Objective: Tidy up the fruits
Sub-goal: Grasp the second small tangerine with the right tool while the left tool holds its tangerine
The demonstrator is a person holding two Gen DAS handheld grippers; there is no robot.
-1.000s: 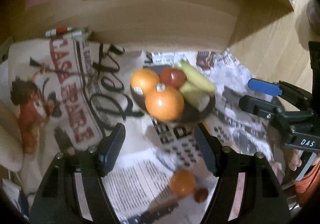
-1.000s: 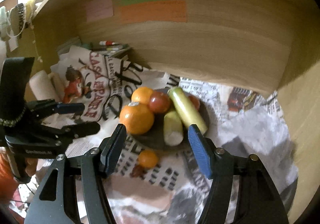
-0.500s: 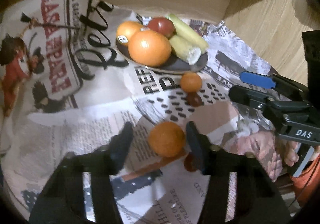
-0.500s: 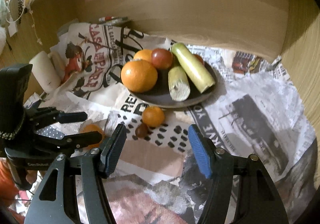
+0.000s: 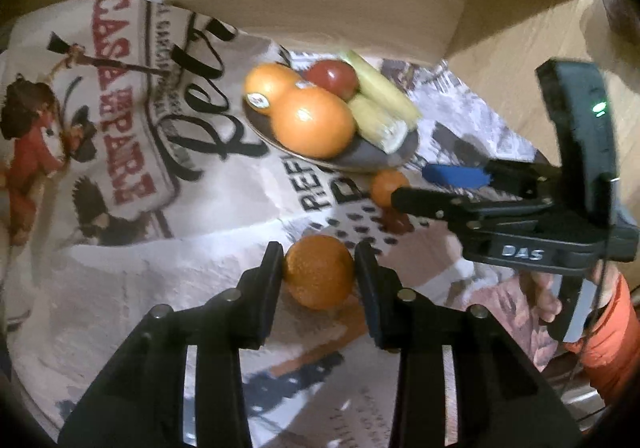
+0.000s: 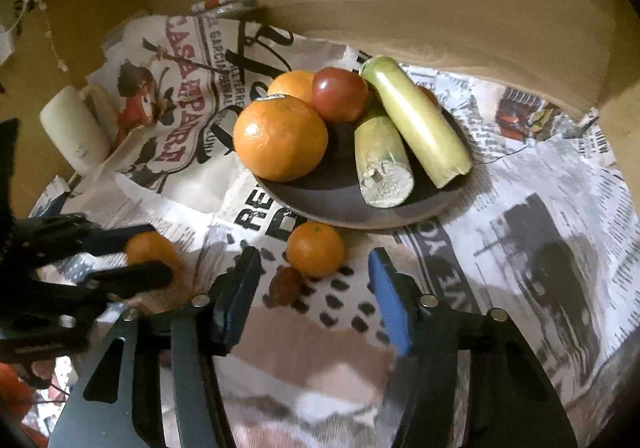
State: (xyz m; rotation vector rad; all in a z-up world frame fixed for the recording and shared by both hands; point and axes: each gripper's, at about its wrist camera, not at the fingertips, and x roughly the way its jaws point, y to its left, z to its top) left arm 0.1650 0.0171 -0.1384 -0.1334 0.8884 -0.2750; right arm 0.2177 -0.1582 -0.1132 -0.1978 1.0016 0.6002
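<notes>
A dark plate [image 6: 332,204] on newspaper holds two oranges [image 6: 280,138], a red tomato [image 6: 340,94] and two green stalk pieces [image 6: 416,120]. My left gripper [image 5: 318,272] is shut on a small orange [image 5: 319,271] that rests on the newspaper in front of the plate; this orange also shows in the right wrist view [image 6: 150,248]. My right gripper [image 6: 314,280] is open, its fingers on either side of another small orange [image 6: 316,248] and a small brown fruit [image 6: 285,285] just below the plate. That orange also shows in the left wrist view [image 5: 387,186].
Wooden walls [image 6: 400,0] close in the back and right. A white roll [image 6: 74,132] lies at the left. Markers [image 6: 226,6] lie at the back wall. Newspaper [image 5: 132,152] covers the surface.
Both grippers dropped lower and came nearer the loose fruit. My left gripper's fingers closed onto the small orange. My right gripper moved up around the other small orange, still open.
</notes>
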